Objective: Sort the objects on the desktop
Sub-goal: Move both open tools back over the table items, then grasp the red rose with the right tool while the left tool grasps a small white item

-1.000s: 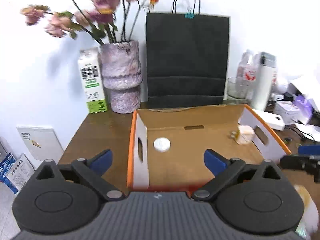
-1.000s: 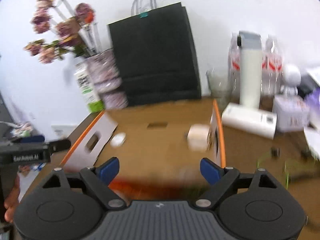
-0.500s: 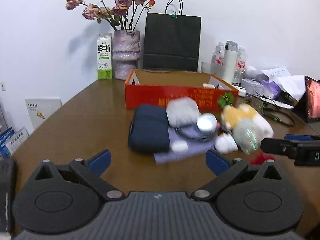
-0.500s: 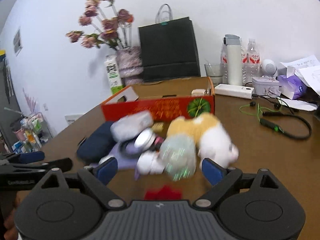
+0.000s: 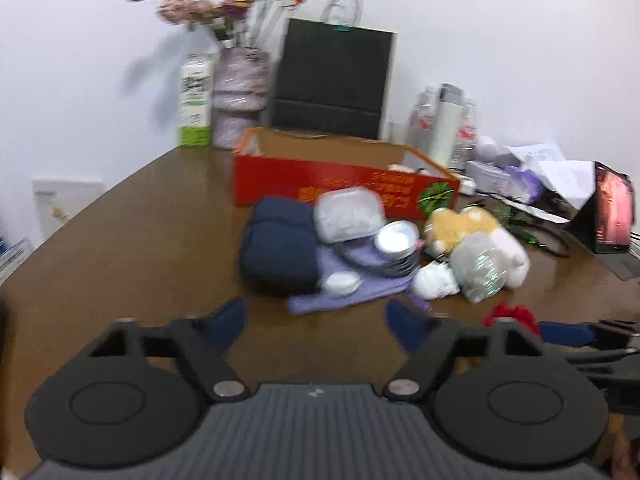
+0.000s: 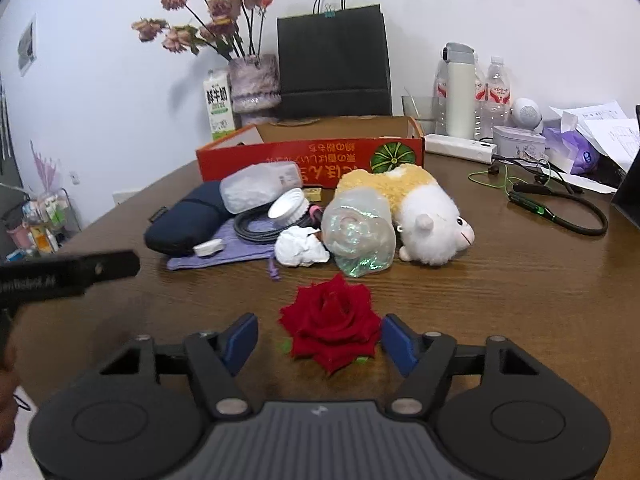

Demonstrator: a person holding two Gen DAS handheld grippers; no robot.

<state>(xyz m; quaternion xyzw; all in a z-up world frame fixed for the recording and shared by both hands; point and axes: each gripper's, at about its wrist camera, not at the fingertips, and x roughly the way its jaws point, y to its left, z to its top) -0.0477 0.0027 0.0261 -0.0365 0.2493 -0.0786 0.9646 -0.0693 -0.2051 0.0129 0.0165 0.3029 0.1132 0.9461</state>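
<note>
A pile of objects lies on the brown table in front of a red cardboard box (image 6: 312, 154): a navy pouch (image 6: 186, 220), a purple cloth (image 6: 228, 246), a clear plastic tub (image 6: 260, 186), a crumpled white paper (image 6: 300, 246), a clear iridescent bottle (image 6: 358, 230) and a plush sheep (image 6: 420, 204). A red rose (image 6: 330, 320) lies between the open fingers of my right gripper (image 6: 318, 338), untouched. My left gripper (image 5: 316, 322) is open and empty, short of the pouch (image 5: 280, 250) and cloth (image 5: 348, 286). The box also shows in the left wrist view (image 5: 344, 184).
A black paper bag (image 6: 334, 62), a vase of dried flowers (image 6: 254, 80) and a milk carton (image 6: 218, 106) stand behind the box. Bottles, a white flask (image 6: 460, 88), a power strip (image 6: 460, 148), a green cable (image 6: 552, 200), papers and a tablet crowd the right side.
Both grippers pulled back from over the box to the table's near side and lowered. The right gripper now has the red rose between its open fingers.
</note>
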